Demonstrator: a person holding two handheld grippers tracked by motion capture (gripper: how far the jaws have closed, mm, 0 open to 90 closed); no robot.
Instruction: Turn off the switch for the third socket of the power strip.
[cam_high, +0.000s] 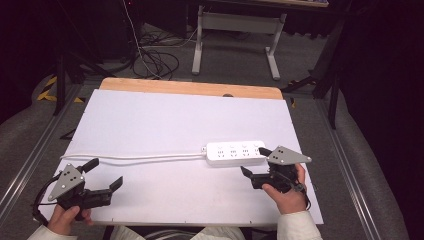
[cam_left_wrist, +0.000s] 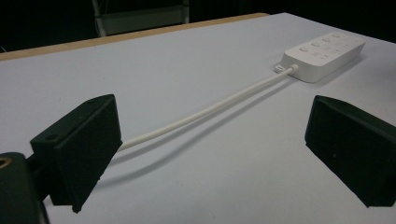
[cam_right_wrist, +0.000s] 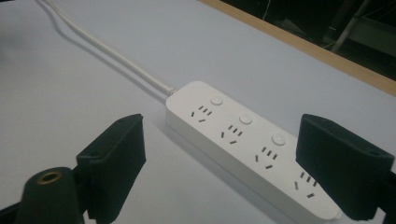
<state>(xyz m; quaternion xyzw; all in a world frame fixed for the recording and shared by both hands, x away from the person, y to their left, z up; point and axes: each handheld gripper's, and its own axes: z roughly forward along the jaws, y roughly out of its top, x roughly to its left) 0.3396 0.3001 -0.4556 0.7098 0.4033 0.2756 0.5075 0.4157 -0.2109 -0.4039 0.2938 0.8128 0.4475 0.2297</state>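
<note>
White table (cam_high: 150, 125), power strip (cam_high: 235, 152); dark room.

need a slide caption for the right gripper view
Open right gripper poised over a white power strip on the white table, its cord trailing away.

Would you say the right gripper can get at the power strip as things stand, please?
Probably yes: the right gripper is open just beside the power strip, which lies between its fingers in the right gripper view, with nothing between them.
</note>
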